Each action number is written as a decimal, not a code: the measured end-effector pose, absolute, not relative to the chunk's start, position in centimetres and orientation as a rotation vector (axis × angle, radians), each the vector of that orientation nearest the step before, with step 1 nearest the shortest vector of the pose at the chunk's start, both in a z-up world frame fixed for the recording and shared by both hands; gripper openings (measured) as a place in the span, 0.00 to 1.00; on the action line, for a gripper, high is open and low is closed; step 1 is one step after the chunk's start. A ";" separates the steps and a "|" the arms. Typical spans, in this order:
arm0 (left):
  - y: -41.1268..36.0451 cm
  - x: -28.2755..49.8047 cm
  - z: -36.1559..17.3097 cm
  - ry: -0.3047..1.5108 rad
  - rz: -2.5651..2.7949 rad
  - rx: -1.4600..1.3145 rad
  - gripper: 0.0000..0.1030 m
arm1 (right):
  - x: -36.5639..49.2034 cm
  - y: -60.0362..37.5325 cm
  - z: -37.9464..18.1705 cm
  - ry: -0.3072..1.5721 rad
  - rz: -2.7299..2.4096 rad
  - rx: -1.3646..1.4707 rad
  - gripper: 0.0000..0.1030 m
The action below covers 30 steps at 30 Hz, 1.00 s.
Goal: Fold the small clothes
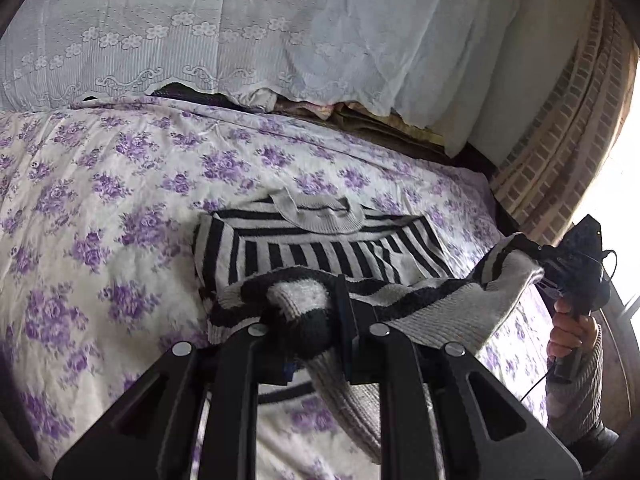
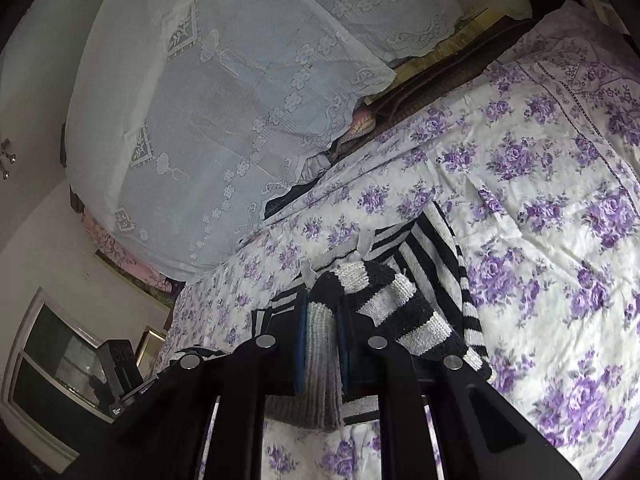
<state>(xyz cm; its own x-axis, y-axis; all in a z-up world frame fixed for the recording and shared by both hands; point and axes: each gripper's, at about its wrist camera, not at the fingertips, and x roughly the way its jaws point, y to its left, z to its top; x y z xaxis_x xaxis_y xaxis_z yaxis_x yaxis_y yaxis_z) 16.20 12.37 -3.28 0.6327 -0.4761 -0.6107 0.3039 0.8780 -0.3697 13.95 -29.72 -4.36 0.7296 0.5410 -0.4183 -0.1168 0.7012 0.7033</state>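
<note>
A small black-and-white striped knit sweater [image 1: 320,248] lies on the floral bedsheet [image 1: 100,200], collar toward the pillows. My left gripper [image 1: 308,316] is shut on its bottom hem and holds it lifted above the sweater's body. My right gripper [image 1: 560,268] shows at the right of the left wrist view, hand-held, shut on the other end of the hem. In the right wrist view the right gripper [image 2: 324,320] is shut on the striped knit sweater [image 2: 392,312], with the grey ribbed hem hanging between the fingers.
White lace-covered pillows [image 1: 240,28] line the head of the bed; they also show in the right wrist view [image 2: 220,100]. A brick-patterned wall [image 1: 568,128] stands at the right. A window [image 2: 60,364] and dark objects are at the lower left.
</note>
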 end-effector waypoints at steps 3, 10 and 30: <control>12.4 17.9 -3.6 0.772 -0.432 -0.245 0.15 | 16.3 -29.9 -4.8 0.664 0.390 0.731 0.13; 12.1 21.7 -4.9 0.789 -0.395 -0.240 0.14 | 20.8 -30.3 -7.2 0.689 0.365 0.801 0.13; 12.7 25.4 -13.5 0.842 -0.332 -0.323 0.17 | 25.7 -31.3 -16.6 0.751 0.273 0.903 0.13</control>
